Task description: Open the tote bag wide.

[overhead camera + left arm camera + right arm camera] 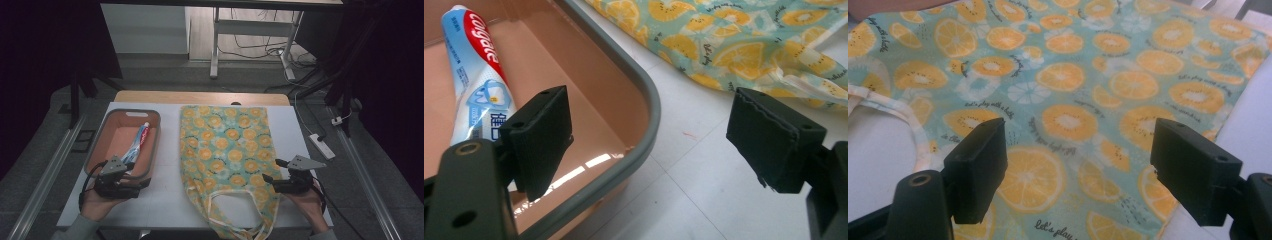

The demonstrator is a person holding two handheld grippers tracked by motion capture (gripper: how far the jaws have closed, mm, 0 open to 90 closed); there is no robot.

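A teal cloth bag (227, 150) printed with orange slices lies flat in the middle of the white table, its handles (239, 220) toward the near edge. A toothpaste tube (138, 142) lies inside a pink tray with a grey rim (103, 132) at the left. My left gripper (145, 184) sits at the tray's near corner, open, nothing between its jaws; the tube (474, 80) and tray rim (644, 95) show beyond them. My right gripper (270, 172) rests at the bag's right edge, open and empty, jaws over the fabric (1073, 120).
The white table (165, 200) has bare surface between tray and bag. A power strip (321, 145) lies on the floor to the right. Desk legs and cables (260, 47) stand beyond the far edge.
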